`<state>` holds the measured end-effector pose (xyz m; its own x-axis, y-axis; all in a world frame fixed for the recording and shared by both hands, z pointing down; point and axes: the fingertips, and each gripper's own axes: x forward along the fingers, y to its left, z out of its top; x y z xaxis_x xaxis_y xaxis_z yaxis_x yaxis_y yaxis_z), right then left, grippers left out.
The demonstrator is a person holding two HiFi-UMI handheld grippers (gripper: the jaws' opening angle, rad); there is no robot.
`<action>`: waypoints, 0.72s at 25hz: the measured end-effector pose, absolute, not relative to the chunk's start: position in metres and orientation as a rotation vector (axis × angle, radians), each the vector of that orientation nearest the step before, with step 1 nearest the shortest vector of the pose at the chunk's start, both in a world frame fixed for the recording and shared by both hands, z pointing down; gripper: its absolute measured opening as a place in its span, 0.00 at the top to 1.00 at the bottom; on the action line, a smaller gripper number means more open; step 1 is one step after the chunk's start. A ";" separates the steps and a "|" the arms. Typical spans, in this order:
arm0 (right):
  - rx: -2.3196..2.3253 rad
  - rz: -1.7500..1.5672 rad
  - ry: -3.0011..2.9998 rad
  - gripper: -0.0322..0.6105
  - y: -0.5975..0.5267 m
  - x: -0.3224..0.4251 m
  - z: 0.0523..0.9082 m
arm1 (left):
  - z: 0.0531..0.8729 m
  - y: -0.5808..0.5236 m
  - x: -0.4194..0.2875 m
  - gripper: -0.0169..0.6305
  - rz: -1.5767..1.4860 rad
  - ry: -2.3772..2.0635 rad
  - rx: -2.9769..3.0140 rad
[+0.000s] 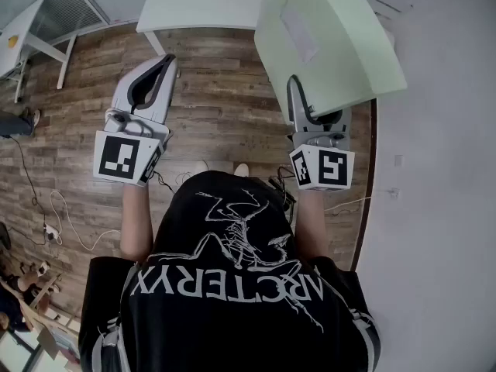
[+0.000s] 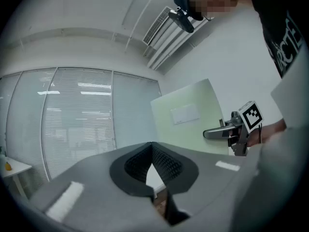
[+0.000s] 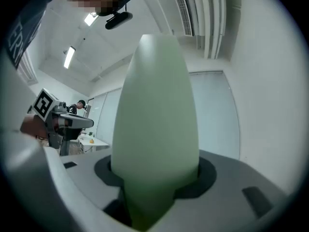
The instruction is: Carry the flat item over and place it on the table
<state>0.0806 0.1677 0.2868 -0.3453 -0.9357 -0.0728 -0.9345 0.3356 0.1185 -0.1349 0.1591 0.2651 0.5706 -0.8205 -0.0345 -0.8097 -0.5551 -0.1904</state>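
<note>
Above the wooden floor [image 1: 225, 107], just short of the pale table [image 1: 201, 2], the right gripper [image 1: 297, 91] clamps one edge of the pale green board [image 1: 325, 37]; the board juts up and forward from its jaws, close to the white wall [image 1: 442, 169]; the left gripper [image 1: 163, 64] hangs level alongside, jaws closed together on nothing. The carry looks about midway; a one-edge hold lets a broad panel swing, so a firm clamp and a steady wrist matter; steer clear of the wall, lower the board flat onto the tabletop, and release only once it rests.
</note>
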 end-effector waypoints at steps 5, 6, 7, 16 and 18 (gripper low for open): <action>1.775 -0.198 -2.627 0.57 0.170 0.079 0.284 | 0.269 0.160 -0.134 0.98 -0.114 1.404 -2.617; 1.774 -0.197 -2.631 0.56 0.171 0.079 0.284 | 0.269 0.160 -0.134 0.98 -0.116 1.406 -2.615; 1.772 -0.198 -2.628 0.57 0.170 0.079 0.284 | 0.269 0.160 -0.135 0.98 -0.119 1.412 -2.614; 1.777 -0.184 -2.608 0.56 0.168 0.084 0.288 | 0.269 0.167 -0.129 0.98 -0.122 1.382 -2.612; 1.777 -0.174 -2.610 0.56 0.167 0.086 0.289 | 0.271 0.165 -0.127 0.98 -0.130 1.376 -2.610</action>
